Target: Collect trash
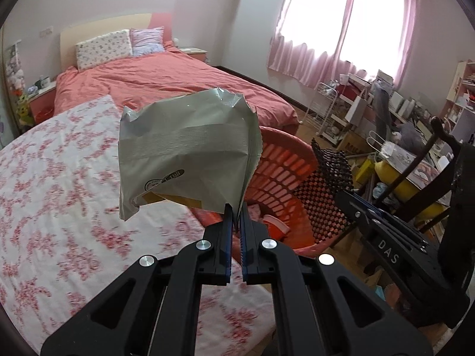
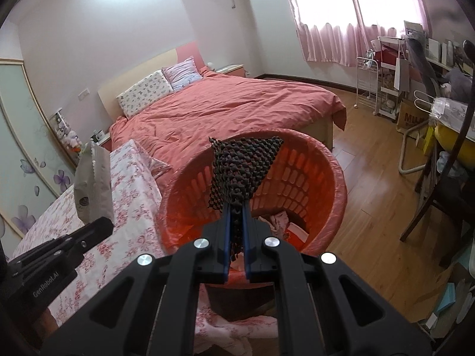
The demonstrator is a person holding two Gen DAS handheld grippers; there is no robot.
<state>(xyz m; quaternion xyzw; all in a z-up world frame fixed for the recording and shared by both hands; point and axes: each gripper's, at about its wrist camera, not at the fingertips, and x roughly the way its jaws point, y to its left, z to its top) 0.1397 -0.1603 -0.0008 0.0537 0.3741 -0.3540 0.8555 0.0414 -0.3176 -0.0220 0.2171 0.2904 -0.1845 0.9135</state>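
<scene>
My left gripper (image 1: 236,210) is shut on a grey crumpled plastic mailer bag (image 1: 184,148) and holds it in the air over the floral sheet, just left of the red basket (image 1: 285,163). The bag also shows in the right wrist view (image 2: 92,190). My right gripper (image 2: 236,207) is shut on a black foam mesh sheet (image 2: 240,172) and holds it over the open top of the red basket (image 2: 326,184). The mesh also shows in the left wrist view (image 1: 329,175). Pink and white scraps (image 2: 282,222) lie in the basket's bottom.
A table with a red floral cloth (image 1: 59,192) lies under and left of the left gripper. A bed with a coral cover (image 2: 225,112) stands behind the basket. A cluttered desk (image 1: 415,163), a dark chair (image 2: 439,201) and a white rack (image 2: 368,86) stand on the right over wood floor.
</scene>
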